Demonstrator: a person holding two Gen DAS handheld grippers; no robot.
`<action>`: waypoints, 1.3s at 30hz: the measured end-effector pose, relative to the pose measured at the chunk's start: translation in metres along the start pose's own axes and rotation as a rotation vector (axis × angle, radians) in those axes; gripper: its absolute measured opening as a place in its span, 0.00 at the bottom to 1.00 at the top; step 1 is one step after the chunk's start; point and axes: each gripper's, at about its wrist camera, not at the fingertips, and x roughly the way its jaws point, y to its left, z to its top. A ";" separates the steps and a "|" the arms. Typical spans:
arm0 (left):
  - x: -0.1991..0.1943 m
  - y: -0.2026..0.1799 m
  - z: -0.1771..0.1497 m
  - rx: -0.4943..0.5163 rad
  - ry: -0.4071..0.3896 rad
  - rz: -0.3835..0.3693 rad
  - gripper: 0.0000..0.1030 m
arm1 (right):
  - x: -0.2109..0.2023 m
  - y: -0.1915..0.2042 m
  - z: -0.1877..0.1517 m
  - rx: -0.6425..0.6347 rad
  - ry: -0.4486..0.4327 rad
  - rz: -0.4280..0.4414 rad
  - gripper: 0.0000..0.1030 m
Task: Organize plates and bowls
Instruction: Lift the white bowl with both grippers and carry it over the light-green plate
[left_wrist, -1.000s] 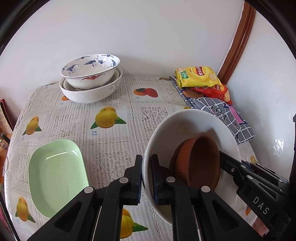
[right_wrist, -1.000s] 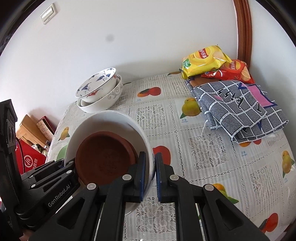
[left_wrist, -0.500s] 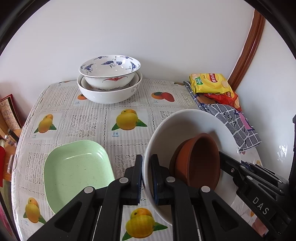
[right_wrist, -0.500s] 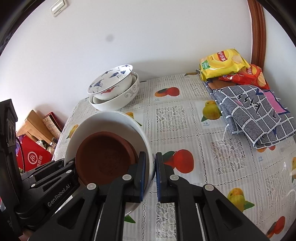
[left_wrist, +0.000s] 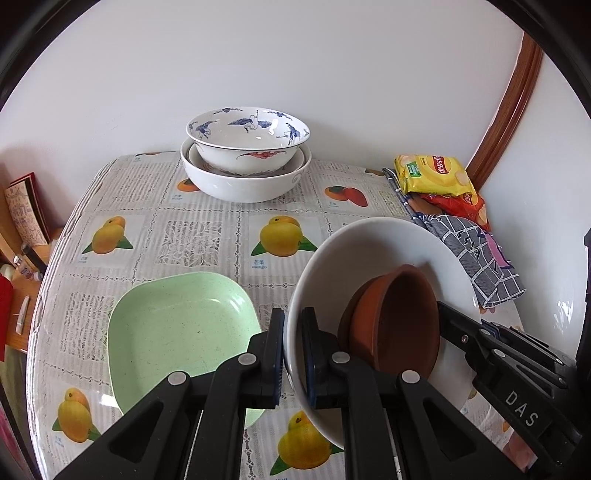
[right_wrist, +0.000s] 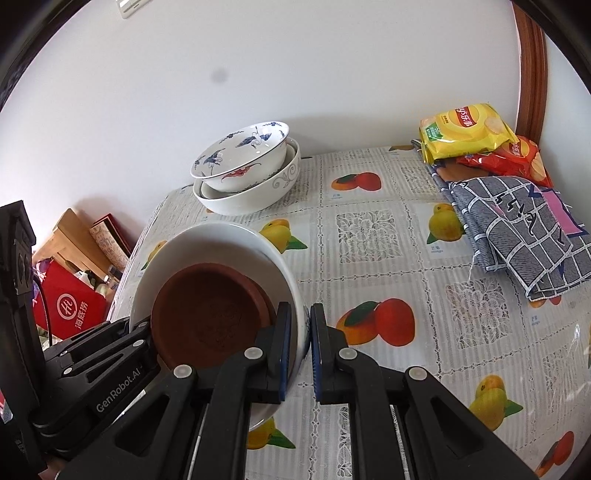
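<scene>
So, going left to right from the left gripper (left_wrist: 293, 354): a pale green squarish plastic plate (left_wrist: 177, 332) is seen lying flat on the fruit-print tablecloth (left_wrist: 199, 240), just left of and partly under the left finger. Farther ahead, against the wall, a blue-and-white patterned porcelain bowl (left_wrist: 248, 138) is nested in a bigger plain white bowl (left_wrist: 243, 181).

The big white ceramic bowl (left_wrist: 373, 247) is held up off the table, tilted, and its near rim is pinched between the left gripper's blue pads. A small terracotta-brown clay dish (left_wrist: 395, 321) is sat inside it, leaning against the wall nearest the right gripper.

On the opposite side, the white bowl's rim is clamped by the right gripper (right_wrist: 302, 343), one finger inside and one outside; the brown dish is just left of that inner finger.

Off to the right and ahead of both grippers, a grey-blue checked cloth (right_wrist: 524, 236) is folded on the table, with a yellow chip bag (right_wrist: 465, 131) and a red snack bag (right_wrist: 509, 160) stacked behind it by the wooden door trim (right_wrist: 532, 74).
</scene>
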 end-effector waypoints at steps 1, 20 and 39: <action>-0.001 0.003 -0.001 -0.003 0.000 0.001 0.09 | 0.001 0.002 0.000 -0.003 0.001 0.001 0.10; -0.006 0.055 -0.013 -0.072 -0.005 0.027 0.09 | 0.022 0.050 -0.006 -0.058 0.036 0.030 0.10; -0.002 0.115 -0.028 -0.166 0.015 0.092 0.09 | 0.062 0.101 -0.015 -0.130 0.098 0.085 0.10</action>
